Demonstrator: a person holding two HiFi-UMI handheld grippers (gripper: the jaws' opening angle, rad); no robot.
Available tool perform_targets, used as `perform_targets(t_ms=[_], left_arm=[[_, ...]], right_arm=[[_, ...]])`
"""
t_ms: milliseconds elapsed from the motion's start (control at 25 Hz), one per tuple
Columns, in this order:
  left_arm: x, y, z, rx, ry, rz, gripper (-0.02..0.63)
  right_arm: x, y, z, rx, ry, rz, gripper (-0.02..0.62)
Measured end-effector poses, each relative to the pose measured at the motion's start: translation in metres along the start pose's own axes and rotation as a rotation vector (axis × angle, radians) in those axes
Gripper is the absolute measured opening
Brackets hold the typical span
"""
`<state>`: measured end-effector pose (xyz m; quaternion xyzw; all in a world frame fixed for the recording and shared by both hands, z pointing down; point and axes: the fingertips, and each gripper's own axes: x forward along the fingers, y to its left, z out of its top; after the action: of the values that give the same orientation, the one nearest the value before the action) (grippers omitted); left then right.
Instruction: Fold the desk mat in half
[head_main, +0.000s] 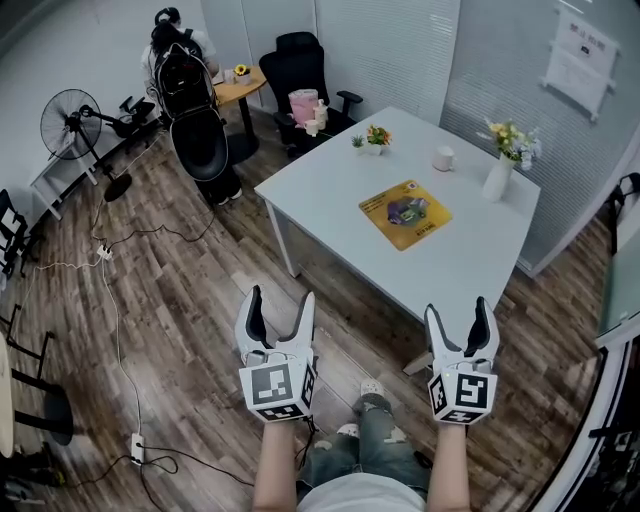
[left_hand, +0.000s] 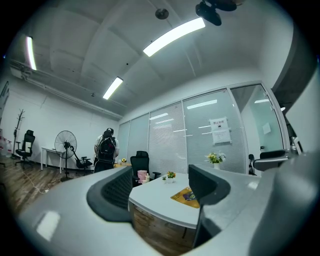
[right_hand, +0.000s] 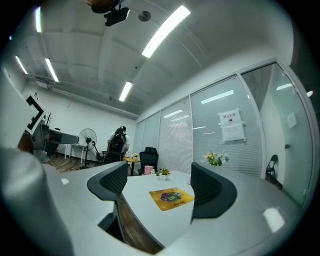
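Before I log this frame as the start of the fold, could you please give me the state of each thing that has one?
desk mat: flat, unfolded, on the table
left gripper: jaws open, nothing between them
right gripper: jaws open, nothing between them
vase: upright, with flowers
cup: upright
fan: standing; spinning or not, cannot tell

The white surface (head_main: 330, 190) holds a yellow desk mat (head_main: 405, 214) lying flat, a small flower pot (head_main: 377, 137), a white cup (head_main: 443, 158) and a white vase (head_main: 497, 180) with flowers.
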<state>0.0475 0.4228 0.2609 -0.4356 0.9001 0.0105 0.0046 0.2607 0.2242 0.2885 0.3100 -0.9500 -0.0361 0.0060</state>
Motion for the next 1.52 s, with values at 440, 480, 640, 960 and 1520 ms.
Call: perform_targets(t_ms=[440,480,640,960,1520], left_arm=[[0.062,0.001,-0.021,0.005,0.036,0.014,0.342],[0.071,0.002,-0.022,0.006,0.038,0.017,0.342],[0.108,0.002,-0.024,0.012,0.041,0.016,0.342],[0.192,0.007,-0.021,0.033,0.045,0.021,0.342],[0.329,0.003,-0.027,0.038,0.045,0.025,0.342]], right_arm=[[0.062,-0.017,-0.015,0.005,0.012,0.024,0.414],[0.071,-0.019,-0.017,0.005,0.016,0.028,0.414],[0.110,-0.026,-0.021,-0.001,0.022,0.040,0.414],[0.199,-0.040,-0.021,-0.003,0.012,0.070,0.403],[0.326,-0.077,-0.027,-0.034,0.024,0.078,0.400]])
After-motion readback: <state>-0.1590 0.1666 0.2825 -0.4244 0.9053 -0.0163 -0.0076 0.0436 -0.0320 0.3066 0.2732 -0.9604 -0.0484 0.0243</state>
